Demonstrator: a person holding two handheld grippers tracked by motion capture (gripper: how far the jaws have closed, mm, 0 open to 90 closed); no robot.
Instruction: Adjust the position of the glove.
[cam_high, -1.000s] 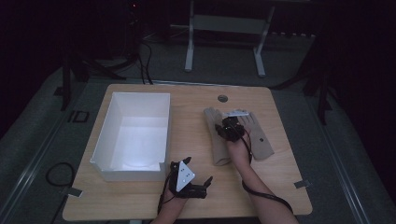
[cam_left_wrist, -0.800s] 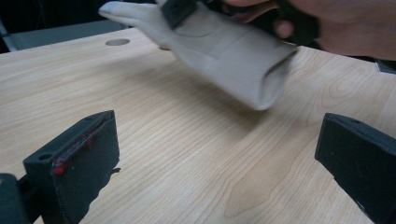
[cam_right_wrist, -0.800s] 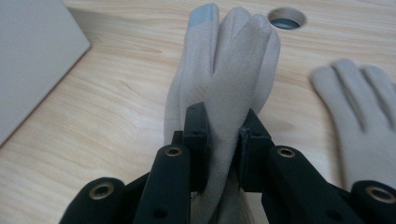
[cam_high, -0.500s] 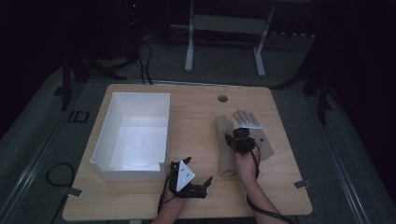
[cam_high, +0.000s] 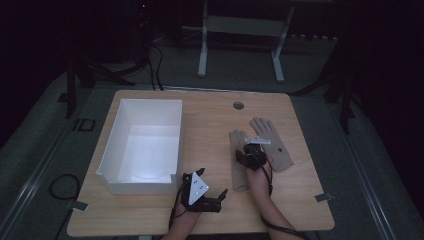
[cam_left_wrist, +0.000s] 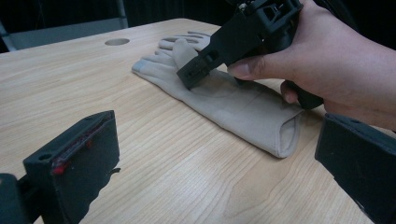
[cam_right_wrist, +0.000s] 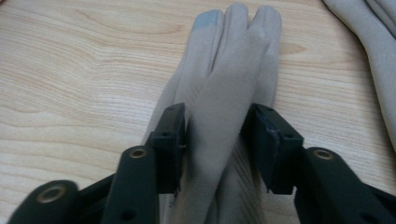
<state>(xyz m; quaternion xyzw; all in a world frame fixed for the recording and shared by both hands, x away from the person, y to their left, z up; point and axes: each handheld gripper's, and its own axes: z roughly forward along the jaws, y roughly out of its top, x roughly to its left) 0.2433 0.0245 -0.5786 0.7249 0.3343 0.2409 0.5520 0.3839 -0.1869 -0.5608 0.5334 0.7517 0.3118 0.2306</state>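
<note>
Since half a second back: right gripper drawn nearer along the folded glove, second glove now uncovered. Wooden table underneath, white box at left. Folded glove near centre-right, raised fold pinched between the right jaws. Flat glove just beside. Left gripper near front edge, jaws wide, empty.

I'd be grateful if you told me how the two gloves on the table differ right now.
The left glove lies narrow, fingers bunched, with the right gripper closed around a raised fold; the right glove lies flat, fingers spread, ungripped. The left glove sits nearer the white box than the right glove. Both are beige and point away from the person.
</note>
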